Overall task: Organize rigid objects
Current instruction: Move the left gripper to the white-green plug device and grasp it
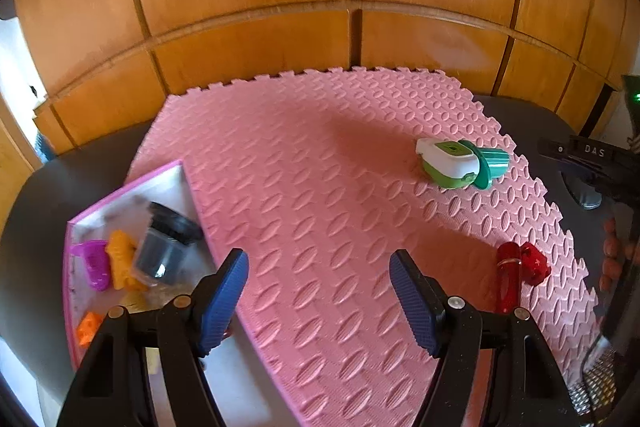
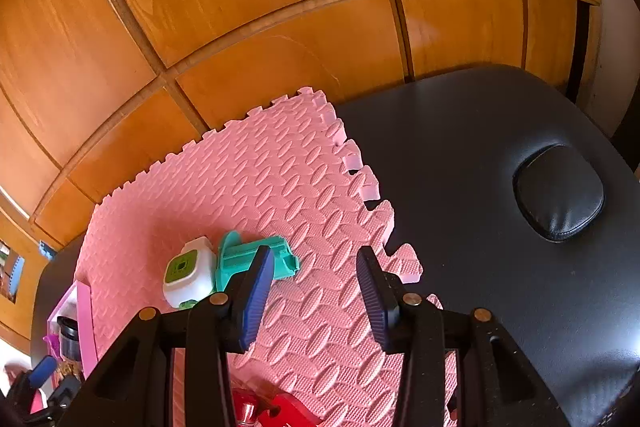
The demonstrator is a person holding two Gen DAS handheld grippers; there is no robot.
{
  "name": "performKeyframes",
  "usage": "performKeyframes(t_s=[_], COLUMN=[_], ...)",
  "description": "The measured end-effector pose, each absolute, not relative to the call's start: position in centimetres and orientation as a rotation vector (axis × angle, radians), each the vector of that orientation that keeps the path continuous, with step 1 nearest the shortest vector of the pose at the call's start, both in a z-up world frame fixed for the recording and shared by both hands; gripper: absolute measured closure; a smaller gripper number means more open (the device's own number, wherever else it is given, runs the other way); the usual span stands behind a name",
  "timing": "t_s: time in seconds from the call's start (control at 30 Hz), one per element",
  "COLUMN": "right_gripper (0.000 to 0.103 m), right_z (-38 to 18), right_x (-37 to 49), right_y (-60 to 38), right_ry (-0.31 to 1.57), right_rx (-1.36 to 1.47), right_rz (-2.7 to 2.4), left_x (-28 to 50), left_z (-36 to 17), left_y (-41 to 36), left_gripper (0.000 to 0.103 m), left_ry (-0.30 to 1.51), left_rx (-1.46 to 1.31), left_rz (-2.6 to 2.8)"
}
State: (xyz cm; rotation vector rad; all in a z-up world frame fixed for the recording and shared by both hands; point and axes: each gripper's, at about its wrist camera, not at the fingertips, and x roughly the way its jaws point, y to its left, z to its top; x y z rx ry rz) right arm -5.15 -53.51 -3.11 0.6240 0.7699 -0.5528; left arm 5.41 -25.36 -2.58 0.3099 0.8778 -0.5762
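Above the pink mat (image 1: 320,187), both grippers (fingers (image 1: 224,303) spread), empty.

On my pink foam mat (image 1: 312,187) a green-and-white gadget (image 1: 448,163) lies on its side, touching a teal ribbed piece (image 1: 490,163). Nearer me, a red translucent piece (image 1: 516,269) lies at the mat's right edge. In my pink-rimmed tray (image 1: 120,195) to the left: a dark jar (image 1: 166,247) tipped over, purple (image 1: 94,263) and orange (image 1: 122,259) pieces beside it.
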Motion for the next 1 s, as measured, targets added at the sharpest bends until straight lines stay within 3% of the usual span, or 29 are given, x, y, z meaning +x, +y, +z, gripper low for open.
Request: performKeyframes(t_s=[0.43, 0.53, 1.0], right_gripper=[0.060, 0.060, 0.060], right_z=[-3.4, -3.7, -4.7], right_x=[-5.7, -5.6, -4.9], right_y=[-54.6, -54.6, -54.7], right_ry=[0.771, 0.785, 0.829], right_rx=[0.712, 0.722, 0.741], right_rz=[-0.568, -0.561, -0.546], left_x=[8.1, 9.1, 13.4], left_z=[-4.5, -4.7, -8.3], left_y=[-31.4, -33.5, -41.4], left_gripper=[0.029, 0.020, 0.018], left_ry=[1.000, 1.044, 1.193], left_rx=[0.237, 0.176, 0.044], left_rz=[-0.662, -0.695, -0.720])
